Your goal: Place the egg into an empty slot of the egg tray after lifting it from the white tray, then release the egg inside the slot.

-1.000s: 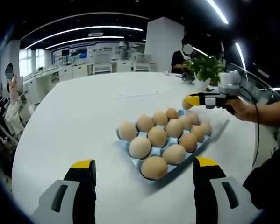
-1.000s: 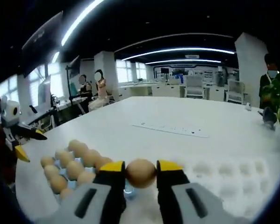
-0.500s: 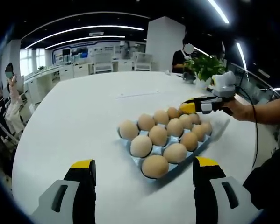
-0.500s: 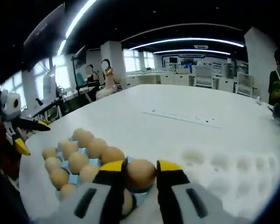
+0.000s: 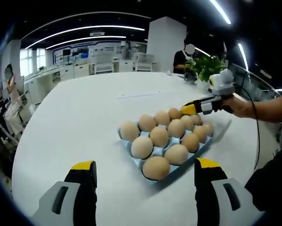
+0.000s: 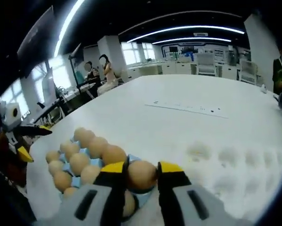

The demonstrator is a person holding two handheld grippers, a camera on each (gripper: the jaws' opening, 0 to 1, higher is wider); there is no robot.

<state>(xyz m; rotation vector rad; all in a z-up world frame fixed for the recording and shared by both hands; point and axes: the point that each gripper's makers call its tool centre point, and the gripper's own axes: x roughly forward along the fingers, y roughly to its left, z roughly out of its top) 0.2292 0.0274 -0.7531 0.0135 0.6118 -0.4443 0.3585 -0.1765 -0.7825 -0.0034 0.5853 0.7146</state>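
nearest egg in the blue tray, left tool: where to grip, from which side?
Judging by the left gripper view, take the nearest egg across its exposed upper half, from above. It sits in the corner cup of the blue tray, neighbours close behind; the left tool is open.

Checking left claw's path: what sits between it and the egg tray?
Bare white table in the left gripper view: nothing lies between the open left claw and the egg tray.
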